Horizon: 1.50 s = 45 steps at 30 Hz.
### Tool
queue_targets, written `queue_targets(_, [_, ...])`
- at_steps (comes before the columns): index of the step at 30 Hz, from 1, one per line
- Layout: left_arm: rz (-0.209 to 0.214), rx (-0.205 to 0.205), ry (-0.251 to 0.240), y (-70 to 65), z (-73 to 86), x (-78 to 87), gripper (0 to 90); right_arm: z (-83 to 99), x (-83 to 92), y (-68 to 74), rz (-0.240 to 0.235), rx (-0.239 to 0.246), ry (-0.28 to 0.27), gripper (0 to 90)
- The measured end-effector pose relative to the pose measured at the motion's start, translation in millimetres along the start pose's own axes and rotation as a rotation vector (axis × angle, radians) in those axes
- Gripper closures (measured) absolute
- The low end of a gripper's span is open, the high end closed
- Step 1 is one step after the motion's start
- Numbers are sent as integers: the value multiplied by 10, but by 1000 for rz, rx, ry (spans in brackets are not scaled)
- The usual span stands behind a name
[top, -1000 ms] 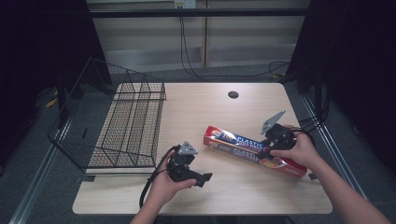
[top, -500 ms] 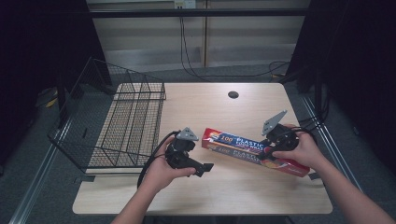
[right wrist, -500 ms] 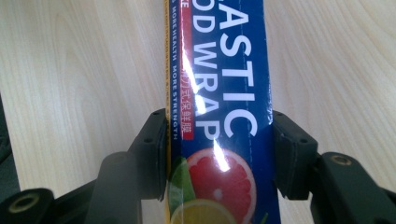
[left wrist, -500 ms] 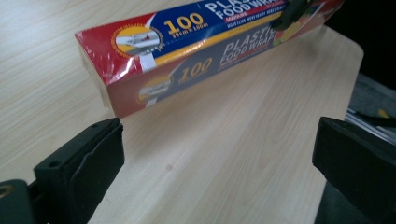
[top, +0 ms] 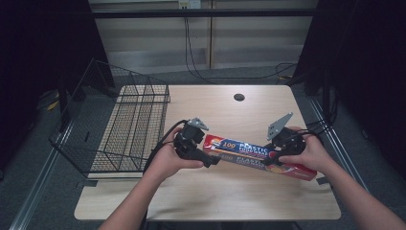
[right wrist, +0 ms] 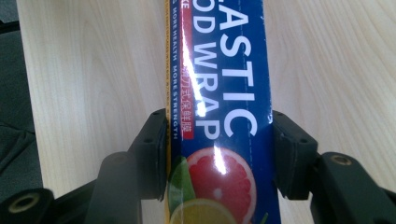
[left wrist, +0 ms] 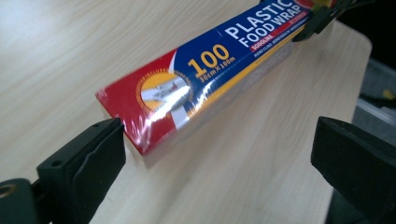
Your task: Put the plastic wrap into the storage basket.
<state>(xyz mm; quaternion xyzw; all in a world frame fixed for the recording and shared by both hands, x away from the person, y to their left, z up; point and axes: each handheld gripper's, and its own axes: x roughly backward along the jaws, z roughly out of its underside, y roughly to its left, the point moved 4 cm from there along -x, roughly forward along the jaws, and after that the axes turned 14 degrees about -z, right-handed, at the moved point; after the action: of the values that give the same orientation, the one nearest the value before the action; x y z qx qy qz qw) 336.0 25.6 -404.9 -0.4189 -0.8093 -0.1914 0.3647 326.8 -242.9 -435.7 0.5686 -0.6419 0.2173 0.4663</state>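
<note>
I hold a gripper in each hand over a wooden table [top: 201,191]. The table top is pale and smooth, with thin wood lines, rounded corners and a small dark round hole [top: 239,97] near the far edge.

My right gripper [top: 276,155] pinches a long, thin box [top: 258,155]. Its black jaws press on the two long sides of the box, one on each side. In the right gripper view the box [right wrist: 219,107] runs straight up between them. It is made of card with shiny clear film around it, and the light makes bright streaks on it. It is dark blue with big white letters, a red strip and a yellow edge. Near my jaws there is a picture of a pink cut fruit, a green leaf and a yellow slice.

The box lies across the middle of the table, slanted, with its left end toward my left gripper [top: 210,159]. That end is red with an orange circle and the number 100 in yellow.

My left gripper's jaws are spread wide. In the left gripper view the red end of the box [left wrist: 154,107] sits between them, close beside one jaw, and I cannot tell if that jaw touches it. The other jaw is well apart from it. The jaws are blocky, matte black.

A black wire basket [top: 129,129] sits at the left of the table, made of thin crossed wires.
</note>
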Motion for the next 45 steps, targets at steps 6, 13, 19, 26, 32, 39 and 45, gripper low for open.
queue_targets(6, [-21,-99,39,-5,-154,-68,40,-45,3,25,1,33,-5,464])
queue_targets(13, [-22,-161,76,-2,-279,-141,48,-92,28,65,20,64,-10,465])
queue_targets(19, [-33,-219,86,-27,-352,-133,58,-122,54,97,13,91,9,465])
queue_targets(26, [-4,-248,110,-127,-416,-191,61,-152,49,127,3,122,4,465])
queue_targets(32, [31,-286,128,-172,-445,-279,73,-187,68,171,-6,161,20,465])
queue_targets(39, [73,-290,151,-278,-463,-367,107,-226,73,209,-13,197,29,464])
queue_targets(45, [105,-312,155,-362,-464,-417,142,-259,87,221,-26,208,13,464])
